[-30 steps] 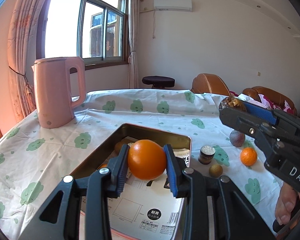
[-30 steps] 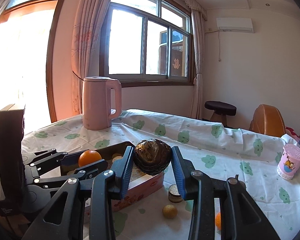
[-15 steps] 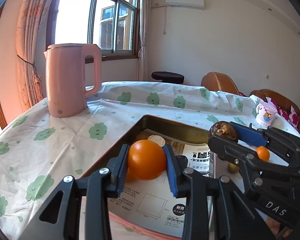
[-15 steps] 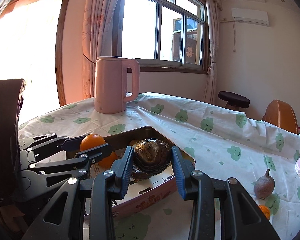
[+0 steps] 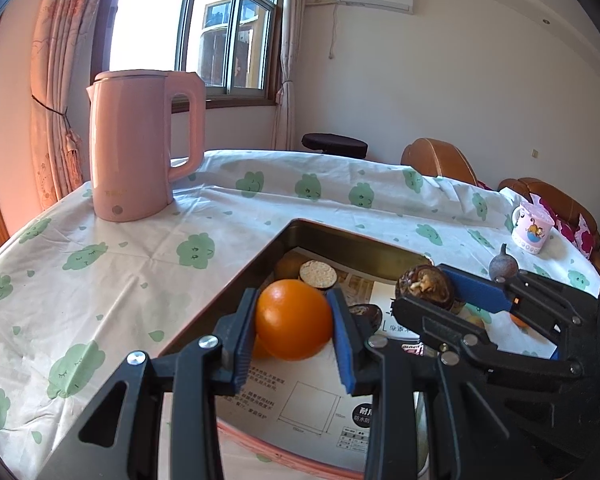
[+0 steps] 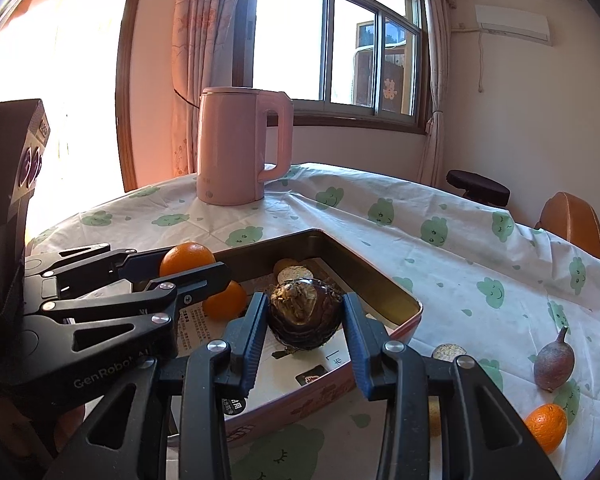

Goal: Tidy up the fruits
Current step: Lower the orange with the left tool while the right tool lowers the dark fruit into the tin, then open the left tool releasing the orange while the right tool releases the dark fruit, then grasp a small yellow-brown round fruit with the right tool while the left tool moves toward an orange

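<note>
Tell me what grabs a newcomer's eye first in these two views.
Probably the bright round orange clamped in the left tongs and the dark wrinkled brown fruit clamped in the right tongs, both held over the open rectangular metal tin. Behind it, the tall pink electric kettle stands on the cloud-print tablecloth by the window.

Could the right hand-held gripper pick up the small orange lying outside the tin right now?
Probably not: the right hand-held gripper is shut on a dark wrinkled fruit over the tin; the small orange lies clear on the cloth.
</note>
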A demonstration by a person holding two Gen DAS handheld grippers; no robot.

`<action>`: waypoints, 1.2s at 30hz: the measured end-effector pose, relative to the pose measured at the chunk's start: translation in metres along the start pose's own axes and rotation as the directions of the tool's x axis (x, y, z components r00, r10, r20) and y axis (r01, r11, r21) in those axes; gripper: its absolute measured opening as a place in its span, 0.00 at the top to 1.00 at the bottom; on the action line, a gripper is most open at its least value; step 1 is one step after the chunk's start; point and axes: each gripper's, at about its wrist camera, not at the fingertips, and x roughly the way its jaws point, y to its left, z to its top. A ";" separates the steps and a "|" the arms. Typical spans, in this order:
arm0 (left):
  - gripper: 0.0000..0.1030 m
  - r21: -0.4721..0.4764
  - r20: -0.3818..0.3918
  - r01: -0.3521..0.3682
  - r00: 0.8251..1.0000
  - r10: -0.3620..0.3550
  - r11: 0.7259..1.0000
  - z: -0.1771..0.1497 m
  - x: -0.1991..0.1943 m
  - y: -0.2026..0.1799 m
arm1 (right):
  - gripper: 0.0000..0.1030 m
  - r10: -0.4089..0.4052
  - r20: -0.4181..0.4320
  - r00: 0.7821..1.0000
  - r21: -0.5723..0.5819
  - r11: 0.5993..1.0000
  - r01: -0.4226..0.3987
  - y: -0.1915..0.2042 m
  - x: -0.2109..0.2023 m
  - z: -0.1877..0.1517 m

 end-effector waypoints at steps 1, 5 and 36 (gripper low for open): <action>0.65 -0.002 -0.005 0.003 1.000 -0.003 1.000 0.000 0.001 0.000 | 0.61 0.000 -0.007 1.000 -0.001 1.000 0.000 0.000 0.002 0.000; 0.64 -0.016 -0.029 0.018 0.999 -0.018 1.000 0.000 0.005 0.003 | 0.61 0.005 -0.025 1.000 -0.002 1.000 -0.005 0.000 0.005 0.000; 0.09 -0.103 0.083 -0.030 0.996 0.039 0.994 0.000 -0.012 0.009 | 0.41 -0.188 -0.026 0.982 0.113 0.975 0.189 -0.099 -0.054 -0.024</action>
